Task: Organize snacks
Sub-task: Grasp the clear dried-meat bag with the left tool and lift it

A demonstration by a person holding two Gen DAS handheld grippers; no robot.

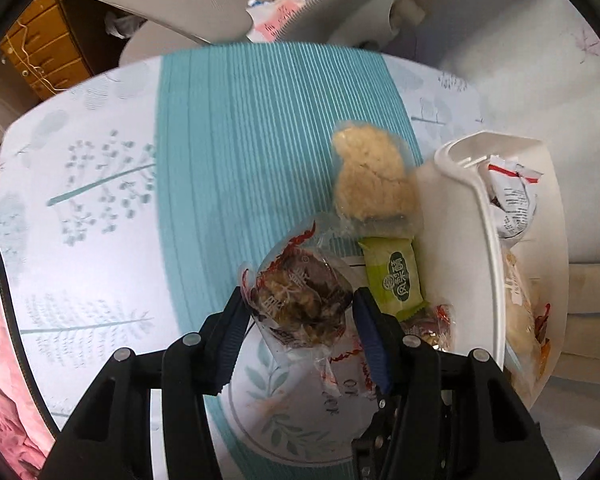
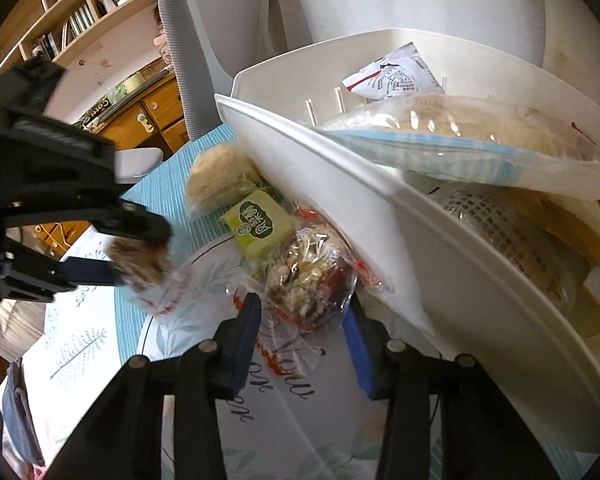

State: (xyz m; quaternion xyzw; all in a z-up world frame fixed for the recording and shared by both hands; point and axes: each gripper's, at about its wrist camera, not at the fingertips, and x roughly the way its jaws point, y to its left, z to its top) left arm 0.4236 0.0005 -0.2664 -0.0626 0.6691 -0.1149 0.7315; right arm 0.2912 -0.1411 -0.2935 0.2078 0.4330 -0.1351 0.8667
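Note:
My left gripper (image 1: 300, 304) is shut on a clear-wrapped walnut-date snack (image 1: 300, 300) and holds it above the table; it shows blurred in the right wrist view (image 2: 140, 260). My right gripper (image 2: 300, 320) has its jaws around a second walnut-date snack (image 2: 308, 280) lying by the white basket (image 2: 340, 184); I cannot tell if they press it. A green packet (image 1: 392, 276) (image 2: 260, 224) and a pale wrapped cake (image 1: 368, 176) (image 2: 220, 180) lie beside the basket (image 1: 488, 216).
The basket holds several wrapped snacks (image 2: 460, 132). A teal striped mat (image 1: 260, 140) covers the round floral table (image 1: 80, 200). A grey chair (image 1: 172, 12) stands behind. Wooden drawers (image 2: 148, 116) are at the far left.

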